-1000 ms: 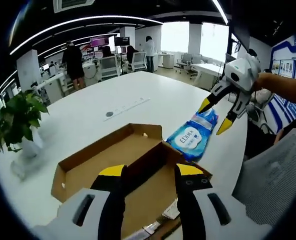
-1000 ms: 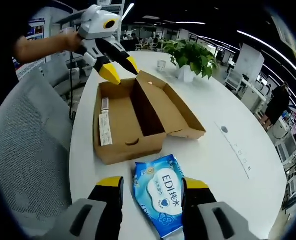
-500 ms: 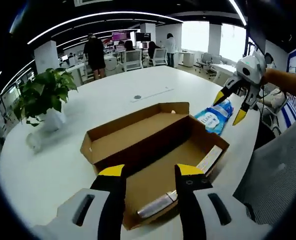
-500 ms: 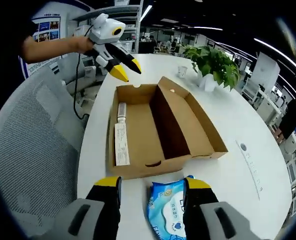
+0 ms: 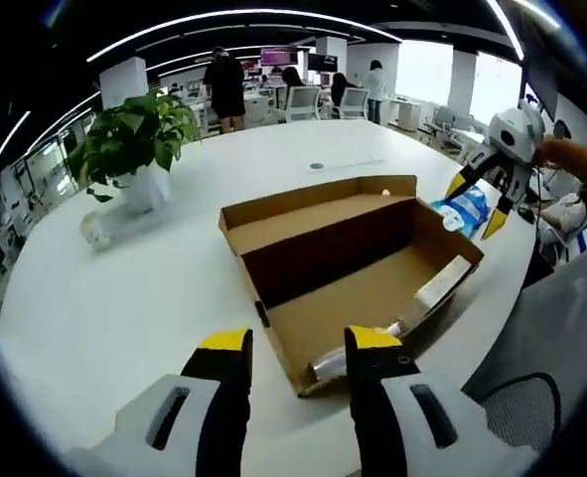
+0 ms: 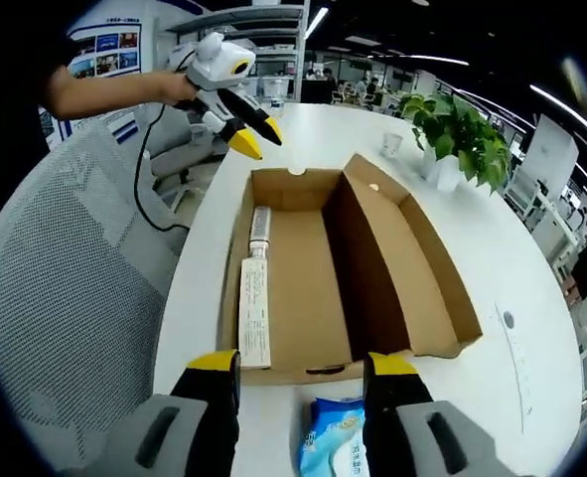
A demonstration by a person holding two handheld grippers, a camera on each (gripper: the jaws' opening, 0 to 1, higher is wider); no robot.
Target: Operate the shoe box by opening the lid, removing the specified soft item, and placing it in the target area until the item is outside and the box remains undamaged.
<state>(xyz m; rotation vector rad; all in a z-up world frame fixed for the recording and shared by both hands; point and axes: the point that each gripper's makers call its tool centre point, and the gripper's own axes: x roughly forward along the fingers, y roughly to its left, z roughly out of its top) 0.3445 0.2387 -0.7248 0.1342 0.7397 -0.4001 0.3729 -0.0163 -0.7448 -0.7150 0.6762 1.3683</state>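
The open shoe box (image 6: 343,278) lies on the white table (image 5: 124,298), lid folded back. The blue wipes pack (image 6: 335,442) rests on the table just outside the box's end wall, between the spread, empty jaws of the right gripper (image 6: 298,370). The left gripper (image 5: 288,343) hangs over the opposite end, jaws apart and holding nothing.

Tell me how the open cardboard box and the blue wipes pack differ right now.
The cardboard box is plain brown and rigid, lying open with its lid folded out; the wipes pack is blue and white, soft and printed. The box is much larger than the pack. The box lies further out on the white table, while the pack lies just outside one of its short ends, between the right gripper jaws. Both rest on the table.
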